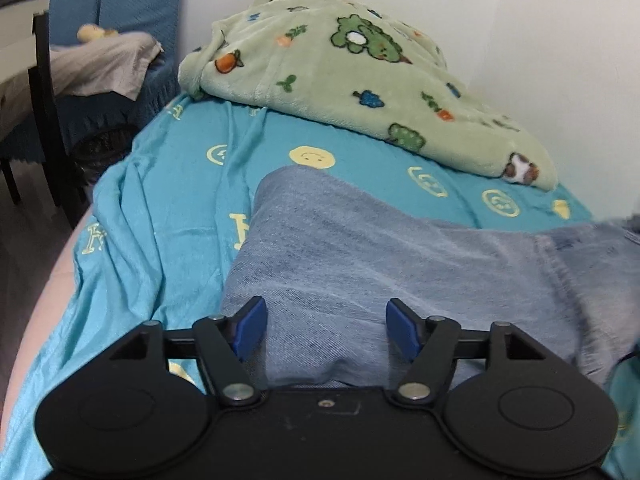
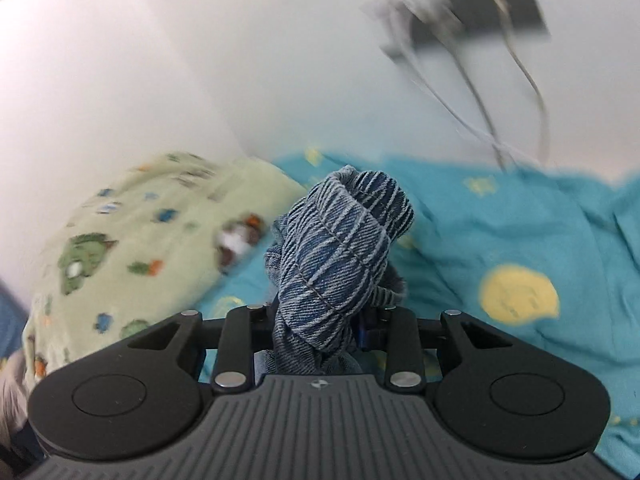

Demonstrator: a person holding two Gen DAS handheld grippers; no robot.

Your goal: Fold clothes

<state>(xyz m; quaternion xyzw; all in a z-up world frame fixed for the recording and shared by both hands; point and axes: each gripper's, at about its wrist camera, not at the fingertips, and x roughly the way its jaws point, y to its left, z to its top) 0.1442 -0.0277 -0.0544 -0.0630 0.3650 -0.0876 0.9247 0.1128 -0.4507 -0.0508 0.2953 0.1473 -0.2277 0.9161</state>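
A pair of faded blue jeans (image 1: 360,256) lies on the turquoise bed sheet (image 1: 168,208), one leg stretching away from me. My left gripper (image 1: 326,320) is open, its blue-padded fingers (image 1: 252,330) just above the denim near the close end, holding nothing. My right gripper (image 2: 320,320) is shut on a bunched end of the jeans (image 2: 340,248), which stands up out of the jaws above the sheet (image 2: 520,240). The right view is blurred by motion.
A green fleece blanket with cartoon prints (image 1: 340,76) is heaped at the far side against the white wall, and shows in the right wrist view (image 2: 132,240). A blue-covered chair with grey cloth (image 1: 104,60) stands left of the bed. Cables (image 2: 480,80) hang on the wall.
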